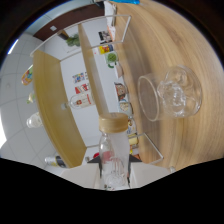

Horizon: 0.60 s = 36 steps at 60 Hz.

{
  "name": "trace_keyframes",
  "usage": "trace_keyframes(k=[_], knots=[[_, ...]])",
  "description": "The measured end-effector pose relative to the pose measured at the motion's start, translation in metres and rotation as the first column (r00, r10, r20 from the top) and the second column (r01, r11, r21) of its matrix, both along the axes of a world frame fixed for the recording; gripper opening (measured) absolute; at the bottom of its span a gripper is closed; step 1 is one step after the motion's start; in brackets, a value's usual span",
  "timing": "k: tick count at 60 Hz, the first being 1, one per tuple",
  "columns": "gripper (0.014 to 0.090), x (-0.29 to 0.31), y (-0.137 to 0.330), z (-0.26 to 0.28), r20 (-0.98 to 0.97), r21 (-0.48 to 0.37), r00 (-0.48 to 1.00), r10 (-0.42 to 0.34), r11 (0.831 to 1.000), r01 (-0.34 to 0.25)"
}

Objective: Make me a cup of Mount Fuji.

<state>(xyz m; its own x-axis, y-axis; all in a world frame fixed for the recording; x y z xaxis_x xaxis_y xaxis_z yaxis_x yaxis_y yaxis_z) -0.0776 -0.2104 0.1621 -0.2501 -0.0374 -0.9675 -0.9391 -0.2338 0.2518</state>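
Clear plastic bottle (114, 150) with tan cap, pale milky contents inside, pinched between the gripper (115, 167) fingers at its lower body, held over a wooden counter (165, 60); to the right, one empty clear glass jar (172, 92), seen side-on in this tilted view.

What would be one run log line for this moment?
gripper: shut on bottle | bottle: tan cap, tilted | glass cup: on wooden counter, beyond fingers

A clear bottle (114, 145) with a tan cap stands between the fingers, holding pale liquid, while a clear stemless glass (172, 92) lies on the wooden surface (150, 45) beyond.
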Motion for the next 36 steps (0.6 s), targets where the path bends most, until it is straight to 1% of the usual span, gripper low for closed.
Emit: trace_keyframes(k=[5, 7, 9, 12, 16, 22, 29, 33, 36], knots=[[0.0398, 0.000, -0.001, 0.014, 0.182, 0.026, 0.983, -0.001, 1.000, -0.003], [0.0400, 0.000, 0.000, 0.024, 0.277, 0.049, 0.961, -0.013, 0.999, -0.001], [0.0400, -0.001, -0.001, 0.032, 0.379, 0.067, 0.925, -0.014, 0.998, -0.012], [0.0400, -0.004, 0.000, 0.040, 0.546, 0.089, 0.837, -0.022, 0.996, -0.032], [0.0402, -0.007, 0.004, 0.044, 0.747, 0.108, 0.663, -0.049, 0.993, -0.049], [0.0402, -0.012, 0.007, 0.029, 0.927, 0.080, 0.372, -0.044, 0.994, -0.080], [0.0400, -0.017, 0.012, -0.017, 0.999, -0.004, 0.044, 0.009, 0.995, -0.097], [0.0400, -0.017, 0.014, -0.046, 0.995, -0.055, -0.087, 0.047, 0.994, -0.093], [0.0401, -0.019, 0.015, -0.064, 0.987, -0.088, -0.141, 0.075, 0.992, -0.093]])
